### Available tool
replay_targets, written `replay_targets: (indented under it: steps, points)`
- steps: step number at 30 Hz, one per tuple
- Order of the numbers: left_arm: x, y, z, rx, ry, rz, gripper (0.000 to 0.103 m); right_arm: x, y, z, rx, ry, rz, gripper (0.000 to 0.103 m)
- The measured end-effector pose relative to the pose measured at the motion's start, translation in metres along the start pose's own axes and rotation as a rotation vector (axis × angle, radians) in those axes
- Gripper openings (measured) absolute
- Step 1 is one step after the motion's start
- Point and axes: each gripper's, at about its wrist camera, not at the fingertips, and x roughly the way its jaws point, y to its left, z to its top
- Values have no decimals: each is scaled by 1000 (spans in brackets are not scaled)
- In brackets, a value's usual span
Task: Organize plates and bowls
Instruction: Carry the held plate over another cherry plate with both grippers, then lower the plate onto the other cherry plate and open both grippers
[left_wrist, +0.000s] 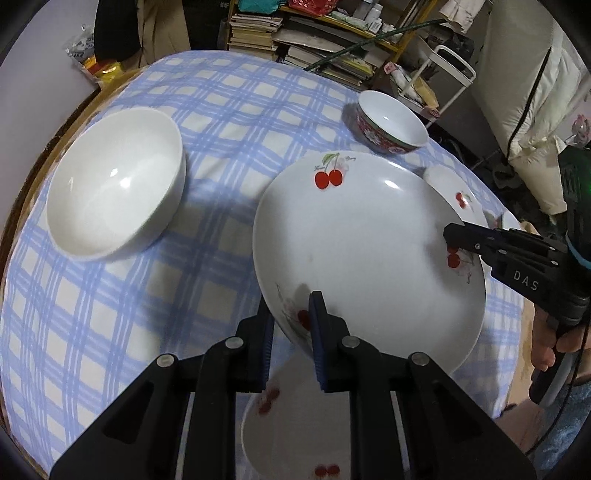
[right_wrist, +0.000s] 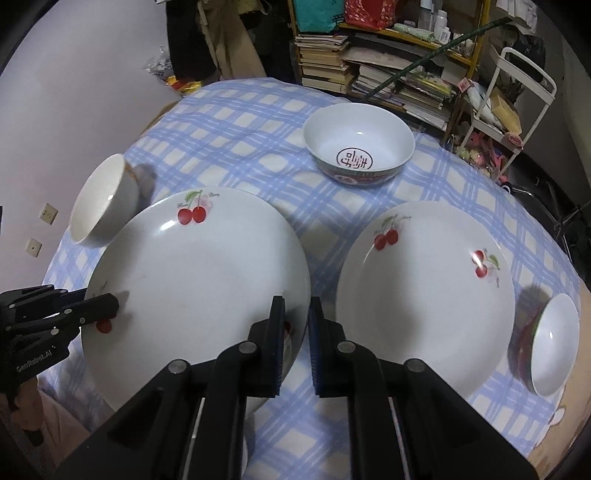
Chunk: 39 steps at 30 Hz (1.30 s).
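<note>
Your work surface is a table under a blue-and-white checked cloth. Sitting on it you've got a plain white bowl at the left, a red-patterned bowl with a red emblem inside at the far side, a cherry-print plate at the right, and a small bowl at the right edge. Another cherry-print plate lies at the near edge.
</note>
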Motion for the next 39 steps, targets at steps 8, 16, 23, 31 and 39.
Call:
replay_targets:
  steps: [8,16,23,31,39]
  points:
    - [-26,-5,-29,22,11,39,18,-18,13,-29,29,-8,43,13]
    - [-32,0,-59,-7,48,41,19,-25,24,-63,60,-3,54,12]
    - [-28,9,-82,-85,59,60,19,-28,37,-87,39,4,65,12]
    - [-19,1,-98,-72,89,85,19,-22,36,-110,86,28,55,12]
    - [-9,-2,-105,-55,122,123,19,-8,37,-124,111,68,39,12]
